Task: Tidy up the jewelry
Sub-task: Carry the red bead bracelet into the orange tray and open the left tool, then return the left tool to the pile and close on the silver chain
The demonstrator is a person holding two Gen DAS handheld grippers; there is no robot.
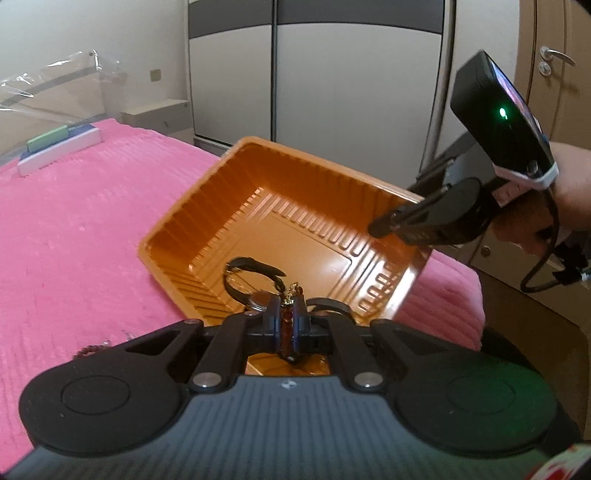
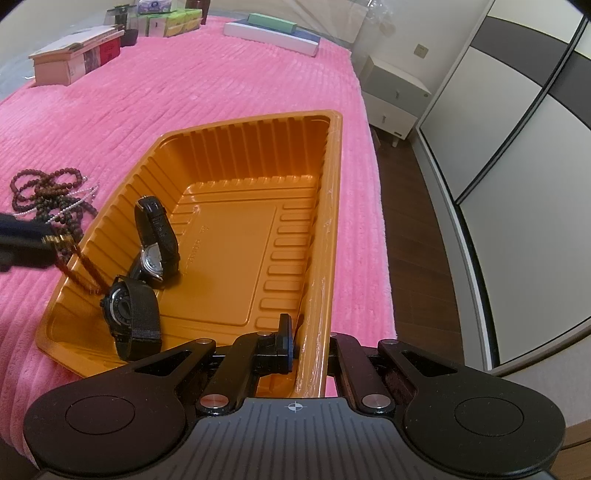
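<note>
An orange plastic tray [image 2: 240, 147] lies on the pink bedcover [image 2: 184, 92]. My right gripper [image 2: 303, 336] is shut on the tray's right rim; the left wrist view shows it [image 1: 380, 225] at that wall of the tray [image 1: 295, 221]. Two black watches [image 2: 157, 236] [image 2: 133, 314] rest inside near the left wall. My left gripper [image 1: 291, 325] is shut on a brown bead bracelet [image 1: 287, 328] with a gold clasp. From the right wrist view, that gripper [image 2: 51, 243] hovers at the tray's left rim, the bracelet [image 2: 85, 273] dangling into the tray.
A heap of dark bead bracelets [image 2: 48, 195] and a thin white chain lie on the cover left of the tray. Boxes [image 2: 74, 55] and a flat white box [image 2: 273, 33] stand at the bed's far end. The bed's edge, a nightstand [image 2: 395, 96] and wardrobe doors are to the right.
</note>
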